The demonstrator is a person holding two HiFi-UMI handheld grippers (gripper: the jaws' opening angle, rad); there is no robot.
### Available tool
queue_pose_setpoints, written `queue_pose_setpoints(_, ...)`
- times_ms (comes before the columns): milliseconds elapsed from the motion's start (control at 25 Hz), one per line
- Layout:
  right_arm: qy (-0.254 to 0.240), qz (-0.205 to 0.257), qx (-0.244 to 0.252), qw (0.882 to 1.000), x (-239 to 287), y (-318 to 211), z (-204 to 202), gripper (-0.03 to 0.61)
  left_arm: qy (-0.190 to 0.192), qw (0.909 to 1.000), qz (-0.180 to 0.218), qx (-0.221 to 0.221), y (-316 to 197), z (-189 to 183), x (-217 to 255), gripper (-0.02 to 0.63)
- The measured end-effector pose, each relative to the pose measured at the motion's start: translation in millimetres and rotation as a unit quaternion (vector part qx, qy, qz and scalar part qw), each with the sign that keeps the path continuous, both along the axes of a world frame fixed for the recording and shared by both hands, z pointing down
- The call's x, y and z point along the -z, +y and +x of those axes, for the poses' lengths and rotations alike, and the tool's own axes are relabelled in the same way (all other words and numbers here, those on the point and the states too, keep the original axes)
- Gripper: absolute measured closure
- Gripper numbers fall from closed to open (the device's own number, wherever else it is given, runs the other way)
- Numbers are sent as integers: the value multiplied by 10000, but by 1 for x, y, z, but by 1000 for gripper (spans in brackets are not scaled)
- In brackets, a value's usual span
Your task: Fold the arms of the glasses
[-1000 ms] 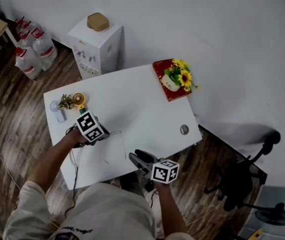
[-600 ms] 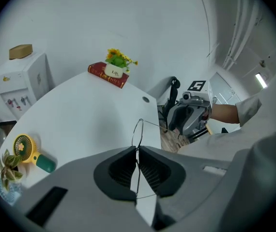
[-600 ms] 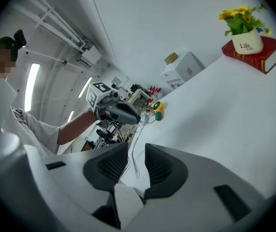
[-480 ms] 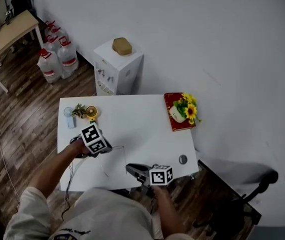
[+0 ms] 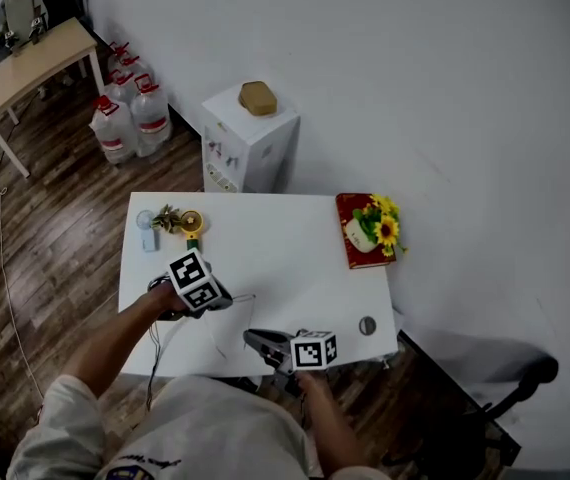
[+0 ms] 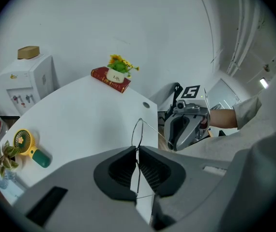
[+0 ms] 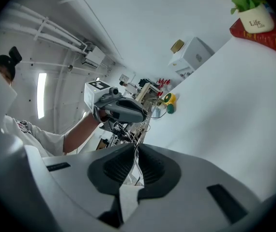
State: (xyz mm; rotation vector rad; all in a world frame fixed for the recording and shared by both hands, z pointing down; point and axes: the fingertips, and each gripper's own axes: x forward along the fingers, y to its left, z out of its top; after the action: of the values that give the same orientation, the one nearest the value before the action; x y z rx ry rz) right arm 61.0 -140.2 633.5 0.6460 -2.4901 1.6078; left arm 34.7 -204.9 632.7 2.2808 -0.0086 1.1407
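Thin wire-framed glasses (image 6: 137, 131) hang above the white table (image 5: 285, 253), between my two grippers. My left gripper (image 6: 137, 151) is shut on the front frame, and a lens rim sticks out past its pads. One arm of the glasses runs to the right toward my right gripper (image 6: 179, 135). In the right gripper view, my right gripper (image 7: 136, 151) has just been closing, and its pads now pinch that thin wire arm (image 7: 137, 161). In the head view the left gripper (image 5: 225, 301) and right gripper (image 5: 251, 339) stand close together over the table's near edge.
A yellow hand fan (image 5: 187, 222) and a small plant lie at the table's far left. A red book with a sunflower pot (image 5: 367, 230) sits at the far right. Behind the table are a white water dispenser (image 5: 250, 138) and water bottles (image 5: 130, 116). Cables (image 5: 155, 338) hang off the near left edge.
My right gripper has swung left toward the left gripper and its jaws have closed onto the glasses arm. The left gripper has lifted a little with the frame.
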Motion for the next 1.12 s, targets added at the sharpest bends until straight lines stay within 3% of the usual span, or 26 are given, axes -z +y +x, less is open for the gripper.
queue_pose_setpoints(320,-74,196,-445,9988,1,1,-9,551,118,9999,-74,-5,18,27,9,594)
queue_pose_setpoints(640,783,457,-994,9909,-26,-6,3,326,145,9997,-103,-154,35,39,8,594)
queue_pose_setpoints(1120,1678,982,-1335,9718,-31,-22,5,249,234,9991,-260,-225,47,46,8,594)
